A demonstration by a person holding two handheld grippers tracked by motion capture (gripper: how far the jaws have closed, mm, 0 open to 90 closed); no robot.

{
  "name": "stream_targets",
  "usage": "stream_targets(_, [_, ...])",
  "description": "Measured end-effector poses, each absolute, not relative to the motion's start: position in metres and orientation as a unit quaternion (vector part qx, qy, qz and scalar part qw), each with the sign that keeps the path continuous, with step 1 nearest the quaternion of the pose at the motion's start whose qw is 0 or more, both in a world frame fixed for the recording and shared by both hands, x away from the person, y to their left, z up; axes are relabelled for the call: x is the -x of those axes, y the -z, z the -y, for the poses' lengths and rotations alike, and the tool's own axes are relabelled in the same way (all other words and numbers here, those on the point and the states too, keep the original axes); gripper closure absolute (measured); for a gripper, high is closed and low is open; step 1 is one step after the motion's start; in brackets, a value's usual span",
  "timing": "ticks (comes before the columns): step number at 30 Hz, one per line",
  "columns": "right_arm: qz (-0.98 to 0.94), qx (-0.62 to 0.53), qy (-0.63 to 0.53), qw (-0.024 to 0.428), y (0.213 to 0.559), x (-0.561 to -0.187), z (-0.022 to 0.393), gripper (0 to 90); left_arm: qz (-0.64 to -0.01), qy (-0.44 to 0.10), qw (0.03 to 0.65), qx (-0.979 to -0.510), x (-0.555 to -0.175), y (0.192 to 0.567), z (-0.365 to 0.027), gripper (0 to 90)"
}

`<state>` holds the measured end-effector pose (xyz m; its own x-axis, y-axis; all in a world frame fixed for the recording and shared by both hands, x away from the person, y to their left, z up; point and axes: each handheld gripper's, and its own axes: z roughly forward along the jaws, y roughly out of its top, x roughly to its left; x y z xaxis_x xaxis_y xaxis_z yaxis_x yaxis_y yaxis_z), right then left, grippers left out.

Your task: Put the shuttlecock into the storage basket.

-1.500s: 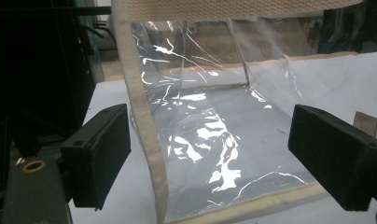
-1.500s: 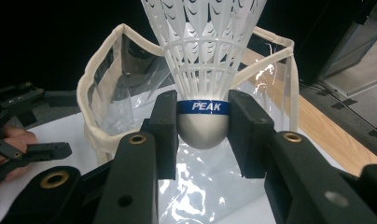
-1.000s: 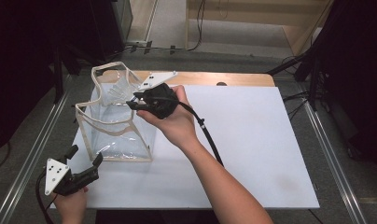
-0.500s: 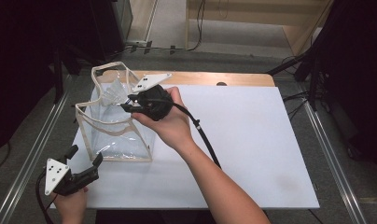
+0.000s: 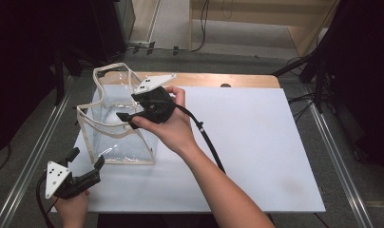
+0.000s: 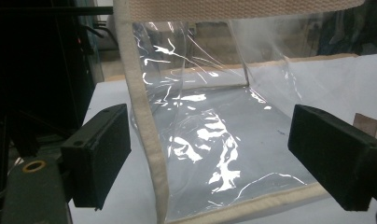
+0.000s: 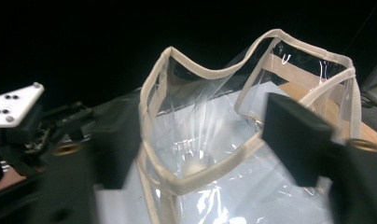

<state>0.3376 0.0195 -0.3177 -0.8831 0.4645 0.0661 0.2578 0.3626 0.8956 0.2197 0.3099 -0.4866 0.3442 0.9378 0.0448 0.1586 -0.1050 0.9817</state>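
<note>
White sheeting covers the wooden table (image 5: 256, 142), and on its far left part stands a clear plastic tote bag with cream fabric edging (image 5: 115, 137). Upright and open-mouthed, the bag has creased, glossy walls; its rim sags into a wavy line, and a cream strap runs across the far side. In the right gripper view something small and pale lies on the bag's bottom, too blurred to identify. Over the rim, the right gripper (image 5: 133, 107) has just been opening its jaws, the edging between them unpinched. Near the bag's near corner, the left gripper (image 5: 88, 166) sits with jaws spread, holding nothing.
</note>
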Motion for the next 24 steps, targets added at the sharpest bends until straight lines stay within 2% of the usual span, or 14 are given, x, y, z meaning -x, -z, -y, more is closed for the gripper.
stream_targets(2, [-0.813,-0.225,-0.527,0.101,0.316,-0.337,-0.017,9.6,-0.429,-0.380,0.513,-0.640,-0.220,0.487,-0.310,13.7])
stream_targets(4, [-0.814,-0.224,-0.527,0.102,0.316,-0.336,-0.016,7.2,-0.429,-0.380,0.513,-0.640,-0.220,0.487,-0.310,13.7])
stream_targets(6, [-0.813,-0.221,-0.528,0.104,0.315,-0.335,-0.014,0.0,-0.428,-0.380,0.512,-0.640,-0.220,0.487,-0.310,13.7])
stream_targets(24, [-0.812,-0.221,-0.530,0.101,0.330,-0.331,0.005,0.0,-0.428,-0.380,0.512,-0.640,-0.220,0.487,-0.310,13.7])
